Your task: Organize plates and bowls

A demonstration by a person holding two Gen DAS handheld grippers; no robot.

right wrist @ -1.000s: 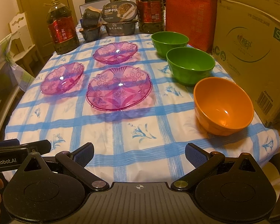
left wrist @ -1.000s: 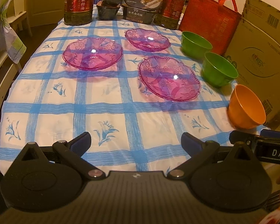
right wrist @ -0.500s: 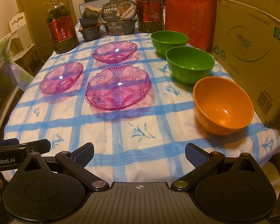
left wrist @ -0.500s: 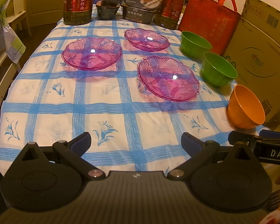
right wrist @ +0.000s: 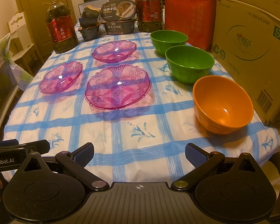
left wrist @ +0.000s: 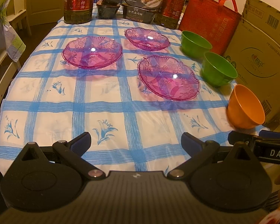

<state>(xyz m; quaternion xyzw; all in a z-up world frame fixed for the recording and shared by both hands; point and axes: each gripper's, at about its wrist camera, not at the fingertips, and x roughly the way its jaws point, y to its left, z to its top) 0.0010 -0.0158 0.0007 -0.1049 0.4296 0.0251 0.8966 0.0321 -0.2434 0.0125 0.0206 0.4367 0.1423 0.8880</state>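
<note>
Three clear purple plates lie apart on the checked tablecloth: a left one (left wrist: 92, 52), a far one (left wrist: 147, 38) and a near right one (left wrist: 168, 77). Along the right side stand two green bowls (left wrist: 195, 43) (left wrist: 218, 70) and an orange bowl (left wrist: 246, 110), all upright and separate. In the right wrist view the near plate (right wrist: 118, 87) and orange bowl (right wrist: 223, 103) are closest. My left gripper (left wrist: 135, 141) is open and empty over the table's near edge. My right gripper (right wrist: 139, 151) is open and empty beside it.
Two oil bottles (left wrist: 78, 1) (left wrist: 170, 7) and stacked food boxes (left wrist: 140, 5) line the far edge. A red bag (left wrist: 211, 18) and a cardboard box (left wrist: 261, 56) stand at the right. A chair (left wrist: 1, 37) is at the left.
Both grippers have drifted very slightly; the table contents sit a touch lower and nearer in view. Nothing was taken hold of or moved.
</note>
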